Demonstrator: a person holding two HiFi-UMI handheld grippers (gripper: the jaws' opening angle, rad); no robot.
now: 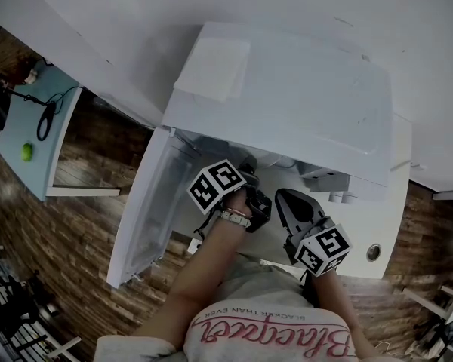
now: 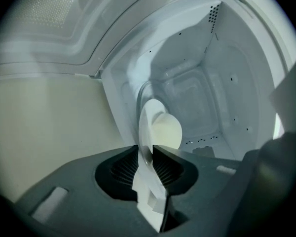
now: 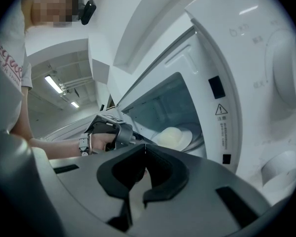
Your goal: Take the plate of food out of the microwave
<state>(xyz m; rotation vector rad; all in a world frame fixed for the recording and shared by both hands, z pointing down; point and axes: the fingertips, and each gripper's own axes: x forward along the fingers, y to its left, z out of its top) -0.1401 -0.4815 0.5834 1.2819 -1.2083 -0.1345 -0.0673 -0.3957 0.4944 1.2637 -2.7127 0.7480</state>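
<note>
Two grippers are held at the front of the white microwave (image 1: 287, 96), whose door (image 1: 147, 210) is swung open to its left. Well to the left of the microwave, a pale blue table (image 1: 15, 127) is cut off by the frame edge. A small green object (image 1: 26, 151) and a dark cable (image 1: 45, 119) are seen on it, too small to be identified further. On top of the microwave, toward its left side, a folded white sheet (image 1: 211, 68) is laid.

The left gripper (image 2: 148, 151) is reached into the cavity, and from above its jaws are hidden under the microwave's roof. In the left gripper view they are shown clamped on the near rim of the plate (image 2: 147, 125), which is seen edge-on. A pale rounded mound of food (image 2: 168, 130) is carried on the plate. The plate is inside the microwave, close to the opening; whether it is lifted off the cavity floor cannot be told.

The right gripper (image 3: 144, 149) is held outside, before the microwave's right half, its jaws brought together with nothing between them. At the microwave's right edge, a dial (image 3: 286, 73) is partly cut off and the print beside it is unreadable.
</note>
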